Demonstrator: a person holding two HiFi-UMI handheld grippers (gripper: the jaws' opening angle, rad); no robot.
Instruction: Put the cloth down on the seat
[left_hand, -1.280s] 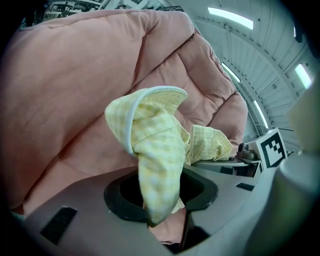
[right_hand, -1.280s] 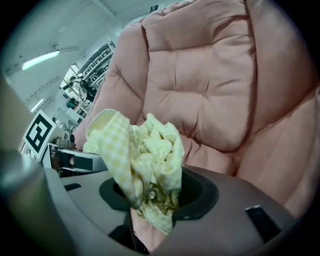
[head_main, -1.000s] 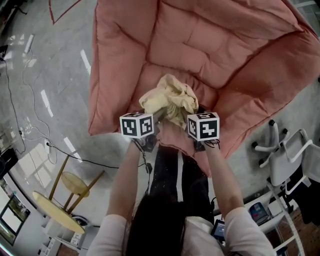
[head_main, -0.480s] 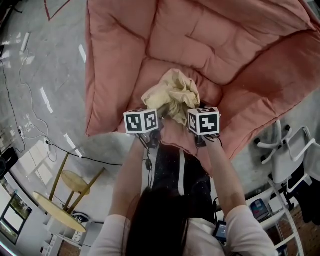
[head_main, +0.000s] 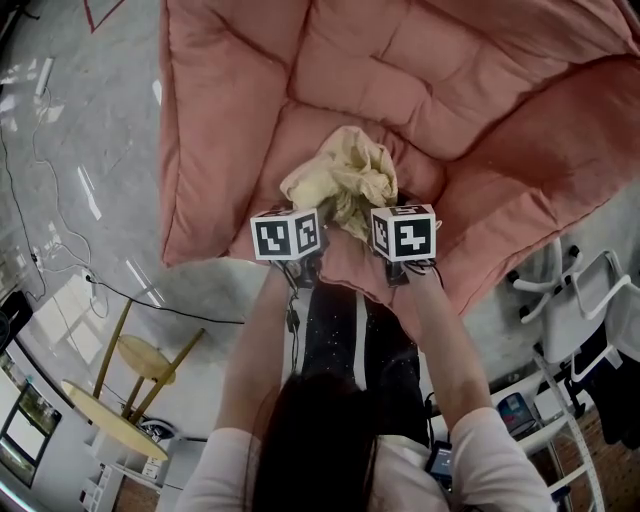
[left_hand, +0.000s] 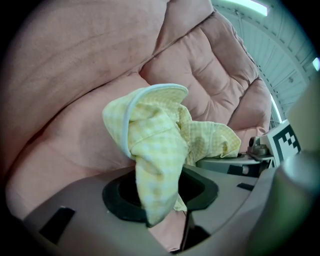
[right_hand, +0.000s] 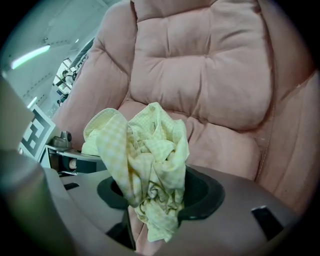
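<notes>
A crumpled pale-yellow checked cloth (head_main: 345, 185) sits low over the seat of a big pink padded chair (head_main: 300, 120), between my two grippers. My left gripper (head_main: 308, 238) is shut on one end of the cloth (left_hand: 155, 150), which hangs down through its jaws. My right gripper (head_main: 384, 236) holds the other bunched end (right_hand: 152, 160); its jaws are opening with the cloth still filling the gap. In both gripper views the pink seat cushion (right_hand: 225, 145) lies just beyond the cloth, and each view shows the other gripper's marker cube off to one side.
The chair's thick back (head_main: 420, 60) and side rolls (head_main: 190, 180) rise around the seat. A white office chair (head_main: 575, 310) stands at the right, a wooden stool (head_main: 140, 355) and a floor cable (head_main: 150, 305) at the left. The person's dark-trousered legs (head_main: 340, 330) are at the seat's front edge.
Both grippers with the cloth have shifted slightly forward over the seat. The cloth bundle keeps its shape between them.
</notes>
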